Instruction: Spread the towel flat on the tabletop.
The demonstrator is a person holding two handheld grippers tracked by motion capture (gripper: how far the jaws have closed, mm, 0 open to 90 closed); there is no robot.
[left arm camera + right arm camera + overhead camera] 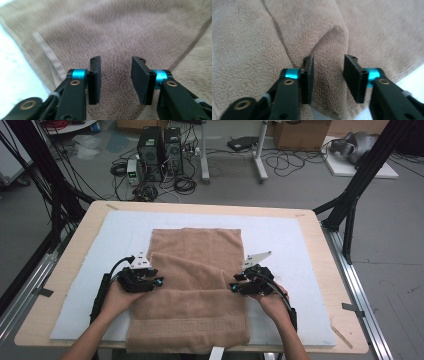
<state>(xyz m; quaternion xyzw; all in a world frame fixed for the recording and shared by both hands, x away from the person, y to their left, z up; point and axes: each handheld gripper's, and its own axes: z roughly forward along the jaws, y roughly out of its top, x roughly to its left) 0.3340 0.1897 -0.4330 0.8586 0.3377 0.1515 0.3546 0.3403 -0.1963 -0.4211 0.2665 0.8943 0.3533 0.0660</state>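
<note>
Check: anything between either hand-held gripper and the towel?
Nothing visible. The left hand-held gripper and right hand-held gripper sit at opposite side edges of the brown towel, jaws open, with bare towel between them in each gripper view.

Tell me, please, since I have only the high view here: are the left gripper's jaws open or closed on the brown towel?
Observer: The left gripper is open in its own view; bare towel shows in the gap between the jaws.
Operator: Thank you. And the right one?
Observer: The right gripper is open too, with a raised fold of towel running up just ahead of its jaws.
Operator: Is either one near an edge?
Observer: Yes, in the right gripper view the white mat shows just beyond the towel's edge beside that gripper.
</note>
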